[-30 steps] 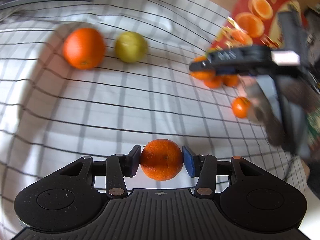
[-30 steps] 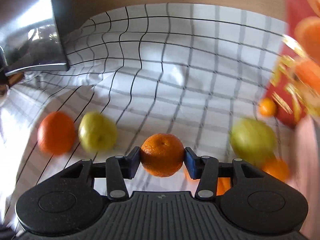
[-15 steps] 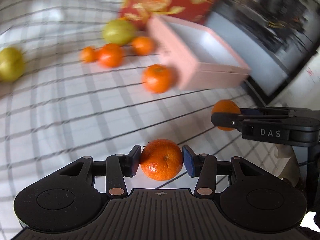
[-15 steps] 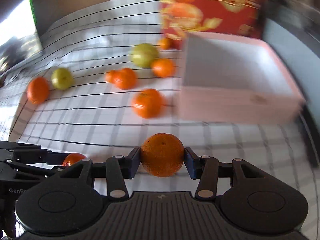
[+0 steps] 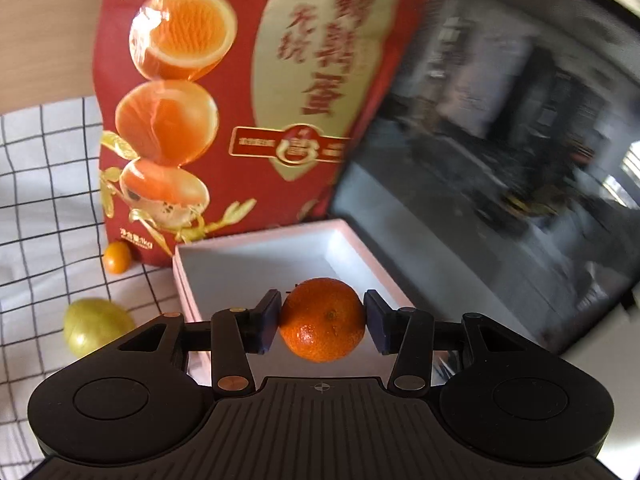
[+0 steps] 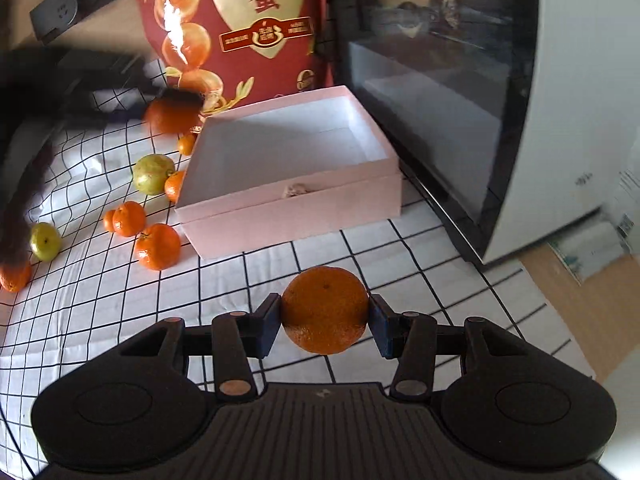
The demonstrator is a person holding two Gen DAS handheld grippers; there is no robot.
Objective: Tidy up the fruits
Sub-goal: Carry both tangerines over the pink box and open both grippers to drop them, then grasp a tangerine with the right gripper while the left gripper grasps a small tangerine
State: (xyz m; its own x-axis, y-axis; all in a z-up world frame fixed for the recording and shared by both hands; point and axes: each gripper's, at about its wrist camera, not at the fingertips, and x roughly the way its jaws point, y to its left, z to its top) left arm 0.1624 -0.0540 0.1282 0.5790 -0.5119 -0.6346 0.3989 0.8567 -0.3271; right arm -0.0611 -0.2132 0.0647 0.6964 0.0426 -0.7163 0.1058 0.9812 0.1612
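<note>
My left gripper (image 5: 322,320) is shut on an orange mandarin (image 5: 322,318) and holds it over the near part of the open pink box (image 5: 256,264). My right gripper (image 6: 325,314) is shut on another mandarin (image 6: 325,308) above the checked cloth, in front of the pink box (image 6: 292,208). In the right wrist view the left gripper shows blurred at upper left with its mandarin (image 6: 170,114) left of the box. Several mandarins (image 6: 158,246) and green fruits (image 6: 152,172) lie on the cloth left of the box.
A red snack bag (image 5: 248,92) stands behind the box. A dark glass-fronted oven (image 6: 440,80) stands right of it. A small kumquat (image 5: 117,257) and a green fruit (image 5: 96,326) lie left of the box. The table edge (image 6: 560,300) runs at right.
Both grippers have swung toward the pink box, each still holding its mandarin. The left one now hangs over the box; the right one has come closer to its front.
</note>
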